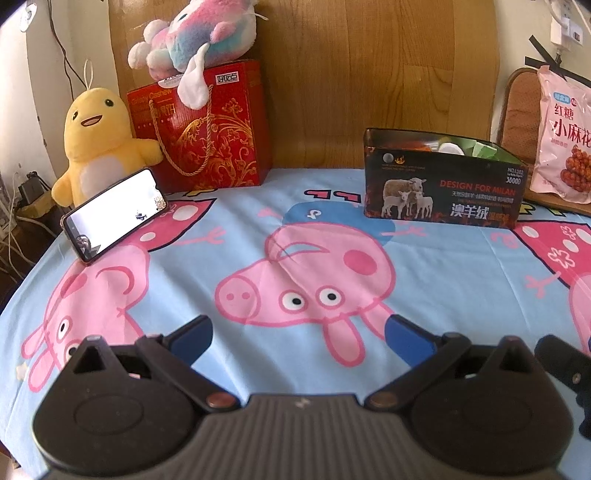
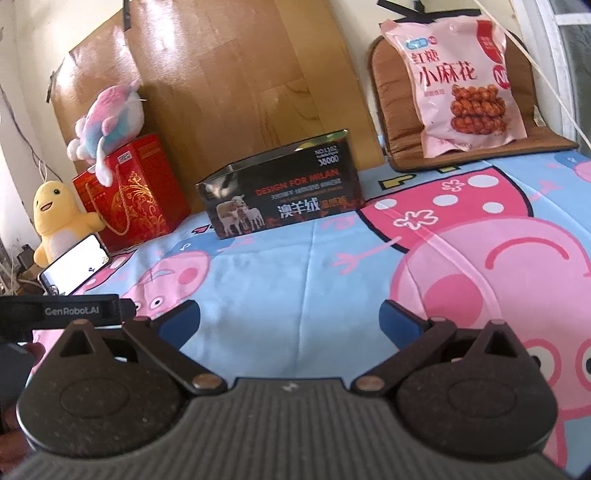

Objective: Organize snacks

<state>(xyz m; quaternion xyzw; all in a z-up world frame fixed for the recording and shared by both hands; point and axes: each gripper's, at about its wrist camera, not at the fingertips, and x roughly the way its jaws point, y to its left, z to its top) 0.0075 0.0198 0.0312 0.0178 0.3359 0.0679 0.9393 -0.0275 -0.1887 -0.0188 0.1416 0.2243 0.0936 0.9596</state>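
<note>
A black open-top box (image 1: 439, 184) with sheep printed on it stands at the back of the bed, with small wrapped snacks (image 1: 461, 147) showing inside; it also shows in the right wrist view (image 2: 284, 195). A pink snack bag (image 2: 458, 81) leans on a brown cushion (image 2: 391, 110) to the box's right; it also shows in the left wrist view (image 1: 565, 136). My left gripper (image 1: 299, 338) is open and empty over the bedsheet. My right gripper (image 2: 291, 317) is open and empty, well short of the box.
A red gift bag (image 1: 207, 129) with a pastel plush (image 1: 199, 33) on top stands back left, next to a yellow plush (image 1: 96, 140). A lit phone (image 1: 114, 214) leans in front of them. A wooden board (image 1: 369, 74) backs the bed.
</note>
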